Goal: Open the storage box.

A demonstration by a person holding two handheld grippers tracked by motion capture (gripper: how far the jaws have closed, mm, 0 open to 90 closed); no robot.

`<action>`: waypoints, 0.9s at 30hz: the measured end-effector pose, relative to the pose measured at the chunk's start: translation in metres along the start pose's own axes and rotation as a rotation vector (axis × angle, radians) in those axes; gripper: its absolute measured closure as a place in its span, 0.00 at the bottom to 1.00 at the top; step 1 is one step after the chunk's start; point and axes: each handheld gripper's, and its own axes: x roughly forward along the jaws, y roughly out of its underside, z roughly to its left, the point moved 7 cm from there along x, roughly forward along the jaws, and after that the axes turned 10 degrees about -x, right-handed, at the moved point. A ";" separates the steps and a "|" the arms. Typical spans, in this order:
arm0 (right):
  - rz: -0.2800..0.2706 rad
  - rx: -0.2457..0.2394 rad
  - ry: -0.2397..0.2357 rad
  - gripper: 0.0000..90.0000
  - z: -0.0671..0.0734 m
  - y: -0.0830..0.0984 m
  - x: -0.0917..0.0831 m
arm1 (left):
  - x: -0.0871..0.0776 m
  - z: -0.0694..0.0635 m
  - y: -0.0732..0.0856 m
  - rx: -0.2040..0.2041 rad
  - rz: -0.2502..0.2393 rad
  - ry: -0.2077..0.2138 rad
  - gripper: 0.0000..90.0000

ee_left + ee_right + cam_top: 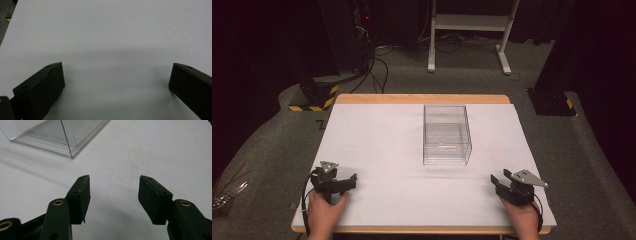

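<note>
A clear plastic box (447, 134) stands upright on the white table (377, 145), a little right of centre; it looks empty. One of its lower corners appears at the top left of the right gripper view as the clear plastic box (60, 137). My left gripper (343, 181) rests near the front left corner in a hand, jaws wide apart over bare table, seen close as the left gripper (116, 75). My right gripper (497, 182) sits near the front right corner, open with nothing between its jaws, seen close as the right gripper (113, 180).
The table has a wooden rim (422, 99) and drops off to grey carpet on all sides. A white desk frame (469, 30) and dark stands with yellow-black striped bases (314, 97) stand on the floor beyond the far edge. Cables trail there.
</note>
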 end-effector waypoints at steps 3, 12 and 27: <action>-0.012 -0.006 -0.010 0.48 0.002 -0.002 -0.002 | 0.000 0.000 0.000 0.000 0.001 0.000 0.00; -0.035 -0.066 -0.014 0.49 0.013 -0.010 -0.005 | 0.000 0.000 0.000 -0.001 0.001 0.001 0.00; -0.058 -0.136 -0.082 0.57 0.047 -0.025 -0.002 | 0.000 0.000 0.000 0.000 0.002 0.002 0.00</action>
